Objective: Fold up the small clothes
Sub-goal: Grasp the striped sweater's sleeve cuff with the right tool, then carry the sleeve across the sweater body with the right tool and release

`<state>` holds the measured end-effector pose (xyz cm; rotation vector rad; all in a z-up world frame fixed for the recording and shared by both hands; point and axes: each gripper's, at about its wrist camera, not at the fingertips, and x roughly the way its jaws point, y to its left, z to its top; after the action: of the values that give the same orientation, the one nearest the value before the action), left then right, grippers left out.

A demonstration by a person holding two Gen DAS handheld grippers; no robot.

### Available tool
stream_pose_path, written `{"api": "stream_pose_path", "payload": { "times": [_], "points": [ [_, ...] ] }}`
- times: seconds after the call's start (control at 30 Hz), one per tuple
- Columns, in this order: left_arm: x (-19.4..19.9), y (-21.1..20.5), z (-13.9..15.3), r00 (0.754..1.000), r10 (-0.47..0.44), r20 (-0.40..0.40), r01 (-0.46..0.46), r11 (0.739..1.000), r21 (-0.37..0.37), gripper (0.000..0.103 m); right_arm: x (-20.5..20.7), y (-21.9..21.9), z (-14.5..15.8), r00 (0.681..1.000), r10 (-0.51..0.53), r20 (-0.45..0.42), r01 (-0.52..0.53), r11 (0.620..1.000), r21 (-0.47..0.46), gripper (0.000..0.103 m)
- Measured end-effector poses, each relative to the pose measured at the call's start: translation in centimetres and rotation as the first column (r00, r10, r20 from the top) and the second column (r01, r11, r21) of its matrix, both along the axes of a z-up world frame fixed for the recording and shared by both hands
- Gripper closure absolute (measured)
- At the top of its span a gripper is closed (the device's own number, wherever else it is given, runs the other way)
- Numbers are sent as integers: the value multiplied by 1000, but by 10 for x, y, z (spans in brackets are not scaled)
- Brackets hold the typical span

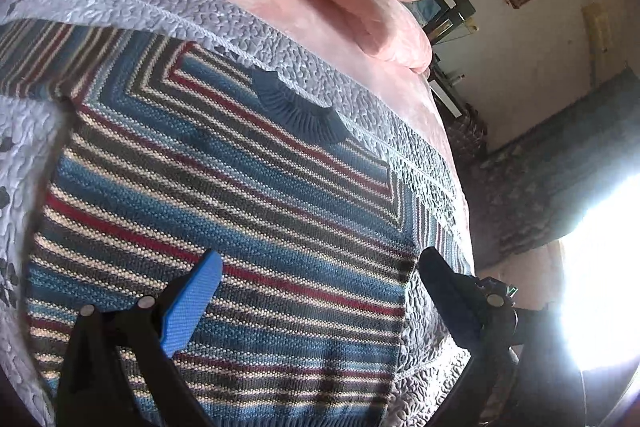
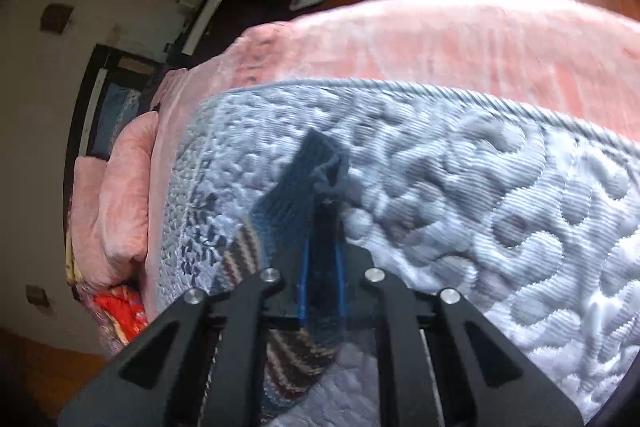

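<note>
Left wrist view: your left gripper (image 1: 320, 275) hangs with its jaws spread wide over the striped sweater (image 1: 224, 195), nothing between them. One blue-padded finger (image 1: 192, 303) sits at lower left of the frame over the knit; the other, dark finger sits at lower right, at the sweater's side edge. The sweater lies flat across the centre and lower half of the frame on a grey quilted cover (image 1: 168, 7); its dark blue ribbed collar (image 1: 300, 107) is just right of centre. A pink blanket (image 1: 320, 15) runs along the upper part of the frame, and pillows (image 1: 376, 3) are stacked at top centre.

Right wrist view: your right gripper (image 2: 320, 239) has its jaws pressed together, pinching the sweater's sleeve (image 2: 276, 351). The dark blue ribbed cuff (image 2: 308, 167) sticks out beyond the fingertips at frame centre; the striped part trails down to lower centre. The frame is motion-blurred. The grey quilted cover (image 2: 500, 207) fills the right and centre, with the pink blanket (image 2: 440, 43) above it.
</note>
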<state>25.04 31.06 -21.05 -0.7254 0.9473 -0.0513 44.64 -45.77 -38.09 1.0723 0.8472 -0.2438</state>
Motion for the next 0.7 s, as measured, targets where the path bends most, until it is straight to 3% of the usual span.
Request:
{"api": "stream_pose_path", "payload": {
  "times": [0.17, 0.33, 0.5, 0.7],
  "points": [
    [4, 8, -1, 1000, 7, 1, -7, 999, -32, 4, 7, 39, 49, 991, 109, 76, -101, 989, -105, 95],
    [13, 8, 15, 999, -16, 39, 15, 999, 43, 4, 12, 92, 102, 959, 237, 159, -207, 961, -182, 95],
    [29, 5, 36, 993, -86, 81, 80, 994, 73, 4, 11, 158, 149, 900, 369, 231, -313, 918, -243, 95],
    [60, -5, 50, 984, -168, 53, 163, 983, 90, 4, 8, 233, 177, 833, 480, 276, -405, 868, -287, 95]
  ]
}}
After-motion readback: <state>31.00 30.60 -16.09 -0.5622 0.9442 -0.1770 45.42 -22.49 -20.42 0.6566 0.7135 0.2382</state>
